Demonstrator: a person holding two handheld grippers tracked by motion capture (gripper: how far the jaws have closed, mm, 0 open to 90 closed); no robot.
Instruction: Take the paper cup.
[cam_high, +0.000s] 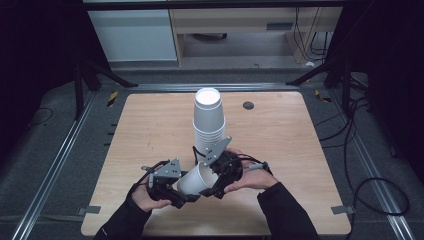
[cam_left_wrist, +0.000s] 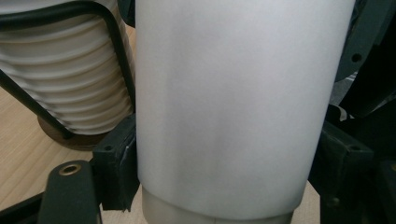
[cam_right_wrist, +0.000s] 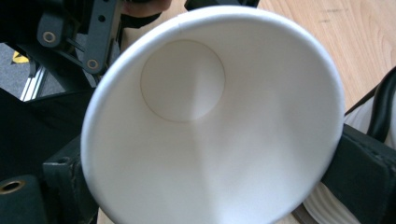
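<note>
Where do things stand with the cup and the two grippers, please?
Left gripper and right gripper both shut on loose cup, held tilted above table. Stack upside down just behind. Nothing in the way.

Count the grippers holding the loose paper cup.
2. The left gripper clamps the loose cup near its base, and the right gripper grips its rim end. The cup lies tilted between them, in front of the upside-down cup stack.

table (cam_high: 150, 125): light wood, rounded corners | floor (cam_high: 60, 130): grey carpet, metal rails (cam_high: 47, 175) at the sides | back: a pale cabinet (cam_high: 132, 32) and a wooden desk (cam_high: 240, 22) | sides: dark | black cables (cam_high: 370, 185) on the floor
</note>
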